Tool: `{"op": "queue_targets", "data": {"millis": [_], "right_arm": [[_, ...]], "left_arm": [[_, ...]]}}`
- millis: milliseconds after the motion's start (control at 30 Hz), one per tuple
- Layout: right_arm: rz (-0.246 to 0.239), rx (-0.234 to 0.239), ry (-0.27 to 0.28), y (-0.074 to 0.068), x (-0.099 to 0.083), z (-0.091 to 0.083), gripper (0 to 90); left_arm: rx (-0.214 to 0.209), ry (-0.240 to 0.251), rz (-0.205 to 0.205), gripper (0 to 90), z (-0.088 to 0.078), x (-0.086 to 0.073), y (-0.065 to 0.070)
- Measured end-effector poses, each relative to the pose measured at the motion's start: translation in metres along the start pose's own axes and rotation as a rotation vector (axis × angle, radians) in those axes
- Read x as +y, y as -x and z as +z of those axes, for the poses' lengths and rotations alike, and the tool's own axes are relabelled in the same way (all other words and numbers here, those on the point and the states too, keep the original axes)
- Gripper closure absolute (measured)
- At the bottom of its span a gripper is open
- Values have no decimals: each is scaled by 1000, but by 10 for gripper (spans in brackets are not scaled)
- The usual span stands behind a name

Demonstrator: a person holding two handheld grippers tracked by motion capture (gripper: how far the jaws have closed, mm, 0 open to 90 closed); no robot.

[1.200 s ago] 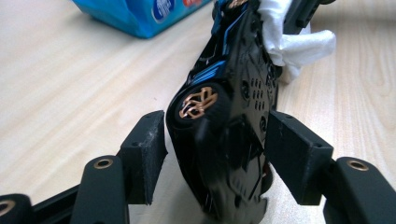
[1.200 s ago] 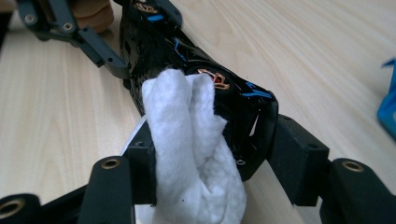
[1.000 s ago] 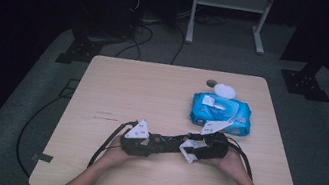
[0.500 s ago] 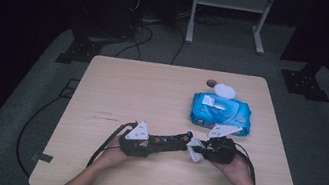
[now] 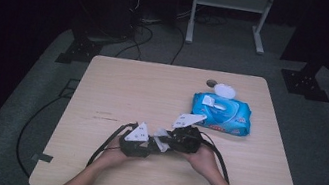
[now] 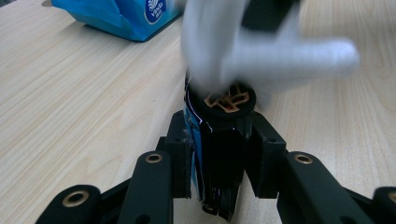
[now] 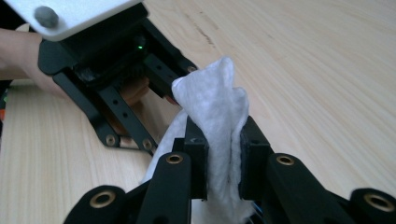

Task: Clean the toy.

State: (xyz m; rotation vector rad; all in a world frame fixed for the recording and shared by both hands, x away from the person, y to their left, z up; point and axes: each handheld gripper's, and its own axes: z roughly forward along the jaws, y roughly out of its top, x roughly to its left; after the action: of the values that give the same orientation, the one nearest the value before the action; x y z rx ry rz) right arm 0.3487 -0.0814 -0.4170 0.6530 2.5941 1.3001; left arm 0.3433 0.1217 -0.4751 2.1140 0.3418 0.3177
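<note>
While left tongs (image 6: 219, 154) clamp a dark cylinder (image 6: 223, 140), right tongs (image 7: 223, 156) pinch a wipe (image 7: 217, 121)

from above, my table (image 5: 152, 90) is evenly lit with soft shadows while the room around it sinks into near black, and close up the white wipe (image 6: 261, 51) over my left tongs smears with motion blur, the right view staying sharper.

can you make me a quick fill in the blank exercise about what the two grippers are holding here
1. The right gripper is shut on a ____ wipe.
2. The left gripper clamps a small ____ cylinder.
3. The wipes pack on the table is ____.

Missing words: white; black; blue
</note>
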Motion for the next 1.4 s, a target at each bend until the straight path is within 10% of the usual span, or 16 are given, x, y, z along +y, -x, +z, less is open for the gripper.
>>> {"op": "queue_targets", "data": {"millis": [300, 667, 967, 1200, 1400], "right_arm": [[13, -86, -12, 17, -14, -17, 769], [-27, -17, 5, -4, 0, 4, 771], [7, -164, 2, 22, -25, -32, 772], [0, -61, 18, 4, -11, -11, 772], [-44, -96, -12, 4, -9, -10, 771]], "left_arm": [[0, -1, -3, 658, 0, 0, -1], [-1, -3, -3, 659, 0, 0, -1], [-4, -5, -3, 659, 0, 1, -2], [-9, -8, -4, 659, 0, 1, -2], [-7, -7, -6, 660, 0, 1, -3]]}}
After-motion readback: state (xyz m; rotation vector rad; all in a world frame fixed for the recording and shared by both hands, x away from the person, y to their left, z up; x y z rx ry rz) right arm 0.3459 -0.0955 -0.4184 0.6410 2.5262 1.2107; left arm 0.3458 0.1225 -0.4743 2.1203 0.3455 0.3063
